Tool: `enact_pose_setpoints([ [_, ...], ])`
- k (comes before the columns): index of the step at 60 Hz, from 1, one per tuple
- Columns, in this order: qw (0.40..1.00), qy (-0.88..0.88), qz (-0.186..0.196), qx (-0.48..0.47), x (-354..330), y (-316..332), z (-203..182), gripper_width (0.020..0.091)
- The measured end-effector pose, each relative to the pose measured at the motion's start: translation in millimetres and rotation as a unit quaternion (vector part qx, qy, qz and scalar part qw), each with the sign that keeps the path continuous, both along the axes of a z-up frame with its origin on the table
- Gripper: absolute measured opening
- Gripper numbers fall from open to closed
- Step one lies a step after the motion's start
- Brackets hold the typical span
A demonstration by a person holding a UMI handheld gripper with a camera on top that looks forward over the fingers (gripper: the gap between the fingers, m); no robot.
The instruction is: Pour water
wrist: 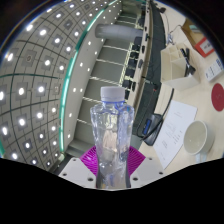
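The tool (109, 168) is clenching a clear plastic water bottle (110, 135) between its two fingers, the magenta pads (93, 160) pressing against the bottle's ribbed lower body on both sides. The bottle is standing upright in the grasp, its pale cap (112, 94) on top, and it is being held up in the air well above the floor rather than resting on anything.

The view is tilting strongly, so the room is appearing on a slant. To the left, a grey panelled ceiling (45, 75) dotted with small round lights is filling much of the scene, with a curved green light strip (88, 40) running along its edge. Far beyond the bottle, rows of desks and chairs (125, 50) are stretching away into the distance.

To the right of the bottle, a light wooden table (160, 75) is carrying several things: a white sheet of paper (172, 128) lying near a pair of dark-framed glasses (149, 127), a white bowl (196, 136) just beyond the paper, a red round object (219, 95) farther right, and a brown cardboard box (178, 62) farther off. What the red object is cannot be told.
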State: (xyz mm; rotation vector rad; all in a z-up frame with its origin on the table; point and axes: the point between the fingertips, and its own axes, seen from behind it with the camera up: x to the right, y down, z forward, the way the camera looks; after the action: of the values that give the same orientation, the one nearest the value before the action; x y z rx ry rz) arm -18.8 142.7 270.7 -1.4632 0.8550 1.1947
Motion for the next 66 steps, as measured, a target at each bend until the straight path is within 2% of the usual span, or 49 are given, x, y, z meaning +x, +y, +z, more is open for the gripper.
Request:
enact_pose_setpoints([
  [7, 0.983, -0.176, -0.035, 0.038, 51.5, -5.7, 36.0, 0.0334],
  [17, 0.913, -0.399, -0.081, 0.034, 122.2, -13.0, 41.4, 0.0335],
  [28, 0.828, -0.551, -0.101, -0.024, 194.4, -22.3, -16.3, 0.0333],
  [37, 0.776, -0.62, -0.085, -0.079, 215.7, -35.5, -83.8, 0.0334],
  [38, 0.771, -0.626, -0.084, -0.081, 222.3, -28.9, -99.2, 0.0333],
  [48, 0.768, -0.625, -0.071, -0.123, 233.6, -30.2, -167.8, 0.0334],
  [53, 0.768, -0.622, -0.073, -0.133, 242.7, -40.3, -184.9, 0.0342],
  [60, 0.776, -0.611, -0.094, -0.125, 245.3, -38.2, -181.0, 0.0344],
  [66, 0.78, -0.605, -0.101, -0.125, 246.6, -37.4, -181.7, 0.0422],
])
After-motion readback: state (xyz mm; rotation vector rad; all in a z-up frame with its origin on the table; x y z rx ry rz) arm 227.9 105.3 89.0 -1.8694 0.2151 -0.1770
